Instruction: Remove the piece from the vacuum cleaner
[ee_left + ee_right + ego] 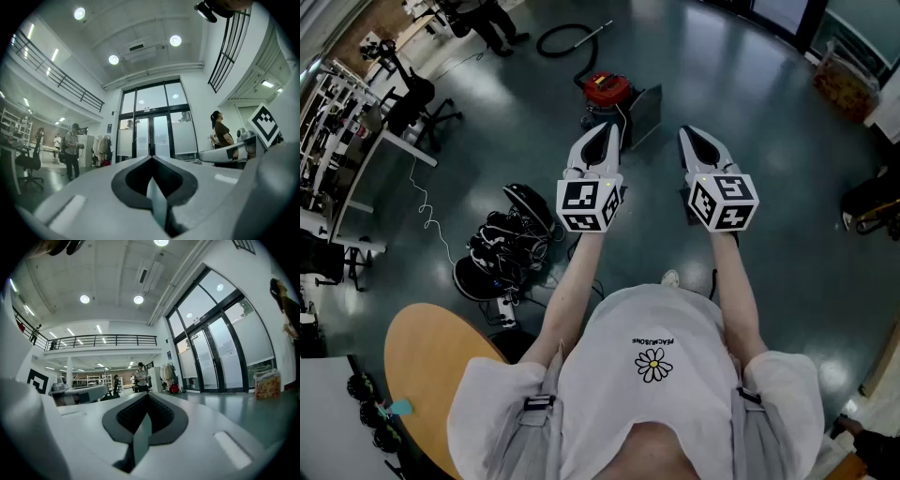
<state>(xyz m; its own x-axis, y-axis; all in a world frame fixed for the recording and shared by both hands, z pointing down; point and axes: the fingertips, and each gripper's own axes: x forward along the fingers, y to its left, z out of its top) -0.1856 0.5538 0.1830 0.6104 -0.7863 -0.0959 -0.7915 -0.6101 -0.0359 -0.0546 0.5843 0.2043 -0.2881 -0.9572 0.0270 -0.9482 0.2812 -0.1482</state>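
1. The vacuum cleaner (606, 90), red-lidded, is seen standing on the dark floor (769, 122) ahead of the person, well apart from both grippers. A black hose (567, 37) lies looped on the floor beyond it. Which piece is meant to come off cannot be told at this range.
2. A grey panel (645, 112) stands just beside the vacuum cleaner, on its right.
3. The left gripper (610, 130) and the right gripper (688, 132) are held out side by side at chest height, pointed forward over the vacuum cleaner. Neither touches anything.
4. In the left gripper view, the jaws are seen pressed together with nothing between them. Only glass doors (152, 133) and the hall lie beyond. In the right gripper view, the jaws are likewise closed and empty.
5. The step in hand is judged to be the approach. No removal has been started.
6. For the next move, the vacuum cleaner would have to be walked up to and the grippers lowered. At least one pair of jaws must be opened before the piece can be grasped. The body may need to be steadied by the other gripper.
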